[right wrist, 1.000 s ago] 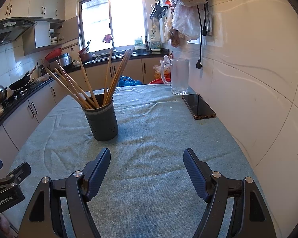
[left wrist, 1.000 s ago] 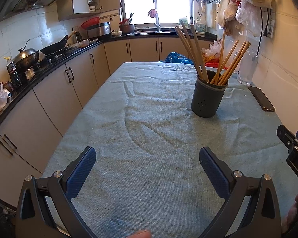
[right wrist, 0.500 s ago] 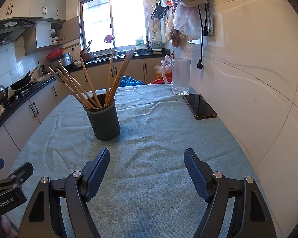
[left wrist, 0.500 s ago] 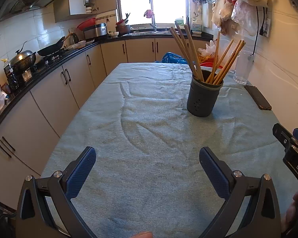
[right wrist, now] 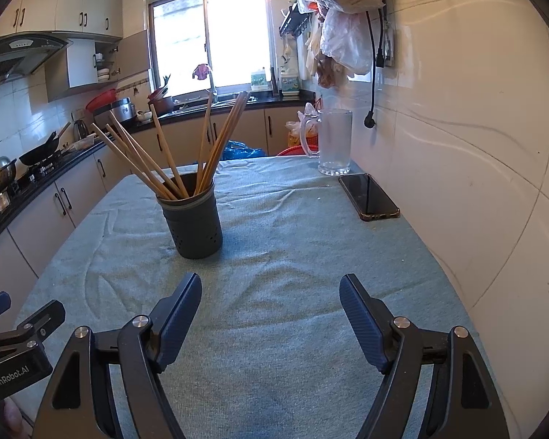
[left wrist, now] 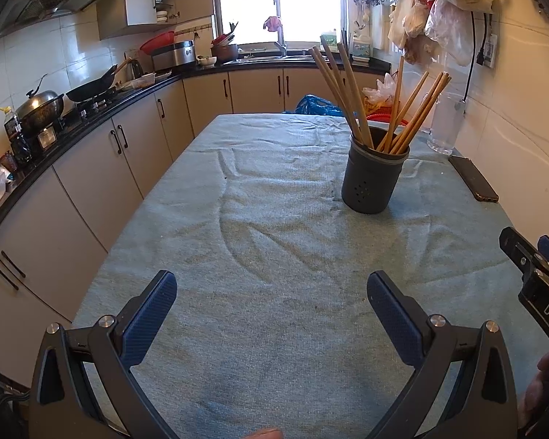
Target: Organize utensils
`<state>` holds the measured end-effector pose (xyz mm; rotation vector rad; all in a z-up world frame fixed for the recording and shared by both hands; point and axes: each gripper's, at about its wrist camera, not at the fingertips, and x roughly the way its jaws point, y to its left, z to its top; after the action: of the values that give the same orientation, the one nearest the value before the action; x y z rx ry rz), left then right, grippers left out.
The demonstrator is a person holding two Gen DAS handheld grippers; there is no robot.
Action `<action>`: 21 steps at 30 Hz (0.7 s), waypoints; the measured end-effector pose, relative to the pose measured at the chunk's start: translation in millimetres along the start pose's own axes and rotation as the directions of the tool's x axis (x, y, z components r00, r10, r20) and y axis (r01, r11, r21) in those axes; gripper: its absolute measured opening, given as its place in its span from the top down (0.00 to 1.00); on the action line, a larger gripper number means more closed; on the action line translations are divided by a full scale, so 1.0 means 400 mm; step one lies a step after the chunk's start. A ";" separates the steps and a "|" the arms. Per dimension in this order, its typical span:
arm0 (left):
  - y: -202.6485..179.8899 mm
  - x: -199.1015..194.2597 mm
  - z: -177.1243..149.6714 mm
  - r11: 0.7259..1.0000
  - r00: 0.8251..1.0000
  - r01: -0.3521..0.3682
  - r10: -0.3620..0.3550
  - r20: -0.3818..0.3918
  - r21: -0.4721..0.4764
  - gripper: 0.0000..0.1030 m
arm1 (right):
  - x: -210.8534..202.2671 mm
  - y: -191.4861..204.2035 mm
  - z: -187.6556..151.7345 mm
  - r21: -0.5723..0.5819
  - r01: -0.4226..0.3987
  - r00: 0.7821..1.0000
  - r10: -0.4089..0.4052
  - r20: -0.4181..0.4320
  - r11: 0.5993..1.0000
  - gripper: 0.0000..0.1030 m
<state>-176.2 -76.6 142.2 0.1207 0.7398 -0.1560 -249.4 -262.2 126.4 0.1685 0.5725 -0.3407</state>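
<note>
Narrow kitchen, daylight from the far window.
Beige cabinets under a black counter run along the left; white tiled wall right; teal-clothed surface centre.

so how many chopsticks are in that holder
8 chopsticks, as far as I can tell. All stand in the dark holder on the table: four lean left, four lean right. Overlapping sticks may hide another.

We see a matt, nubbly cloth over the surface, wooden chopsticks in a matt dark holder, and a glossy phone.
</note>
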 end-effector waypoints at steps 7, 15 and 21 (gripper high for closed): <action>0.001 0.003 0.000 1.000 1.000 0.005 -0.005 -0.002 -0.001 0.00 | 0.005 -0.003 0.001 0.001 0.000 1.000 0.000 -0.007 1.000 0.20; 0.002 0.006 -0.002 1.000 1.000 0.006 -0.006 -0.003 -0.003 0.00 | 0.010 -0.003 0.002 0.002 -0.001 1.000 0.001 -0.012 1.000 0.20; 0.002 0.009 -0.004 1.000 1.000 0.007 -0.007 -0.007 0.002 0.00 | 0.017 -0.006 0.000 -0.001 -0.003 1.000 0.003 -0.021 1.000 0.20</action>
<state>-174.4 -76.0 138.5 0.1205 0.7471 -0.1635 -245.1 -266.4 122.7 0.1725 0.5929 -0.3364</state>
